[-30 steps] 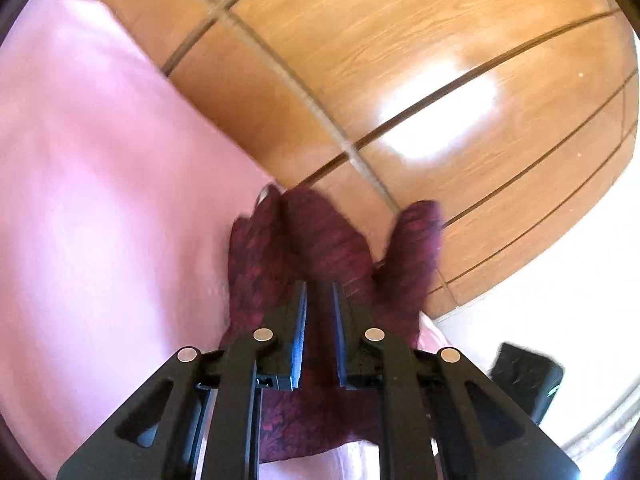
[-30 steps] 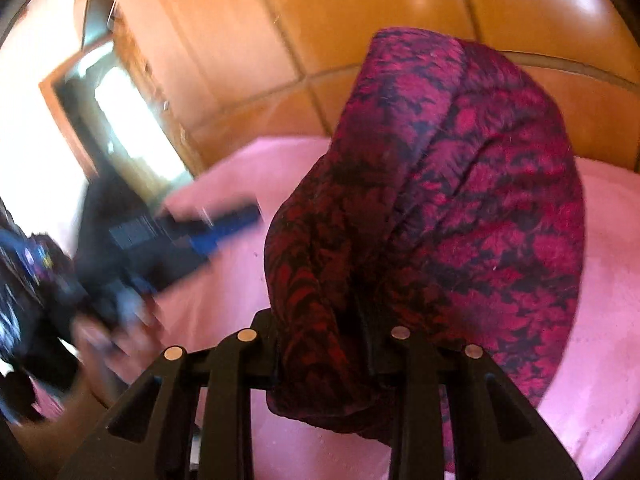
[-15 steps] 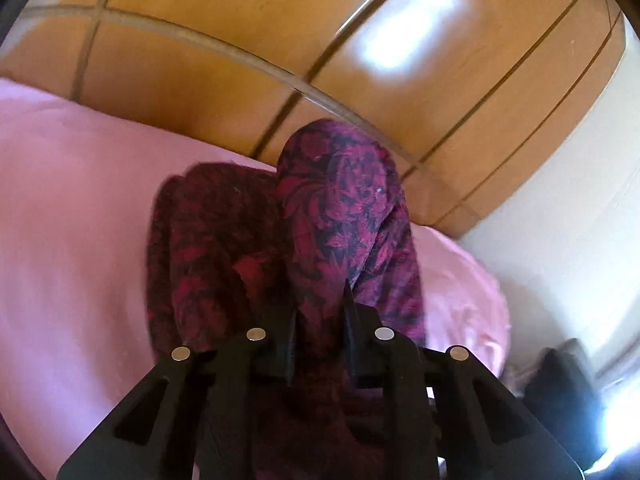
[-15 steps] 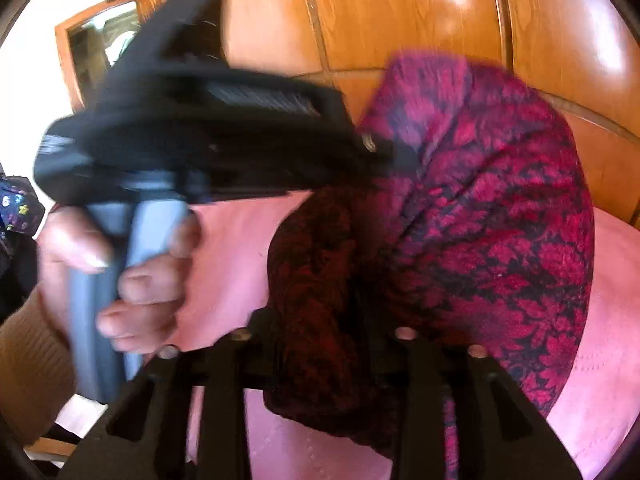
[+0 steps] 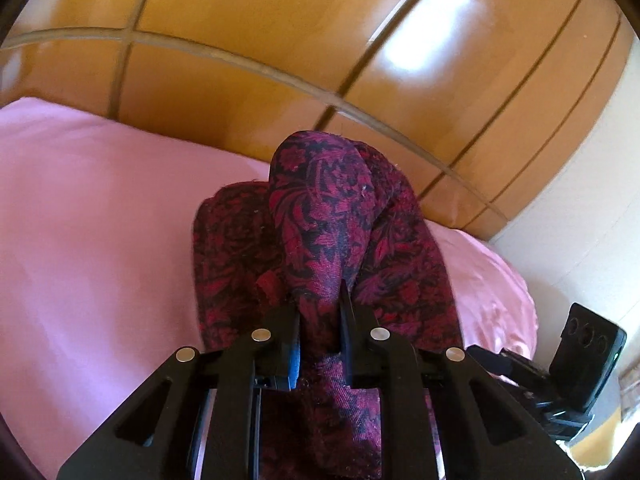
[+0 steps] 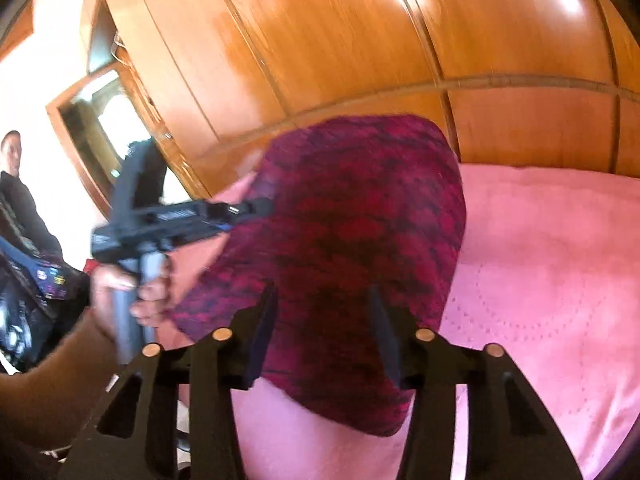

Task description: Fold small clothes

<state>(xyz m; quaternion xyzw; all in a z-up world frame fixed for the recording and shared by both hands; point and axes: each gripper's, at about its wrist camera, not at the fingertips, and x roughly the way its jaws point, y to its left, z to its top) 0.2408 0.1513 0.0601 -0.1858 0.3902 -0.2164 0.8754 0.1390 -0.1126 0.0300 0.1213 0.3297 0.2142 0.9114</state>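
Your left gripper (image 5: 319, 308) is clamped on a bunched fold of the dark red floral-patterned cloth (image 5: 320, 216), lifted above the pink bedspread (image 5: 88, 220). That narrow pinch could slip and spill the fold. Your right gripper (image 6: 322, 328) stands with fingers spread apart, the cloth loose between them; close crookedly and the edges may misalign.

garment (image 5: 328, 232) on bed (image 5: 100, 220), wardrobe (image 5: 280, 32) behind – left gripper (image 5: 320, 316) before it
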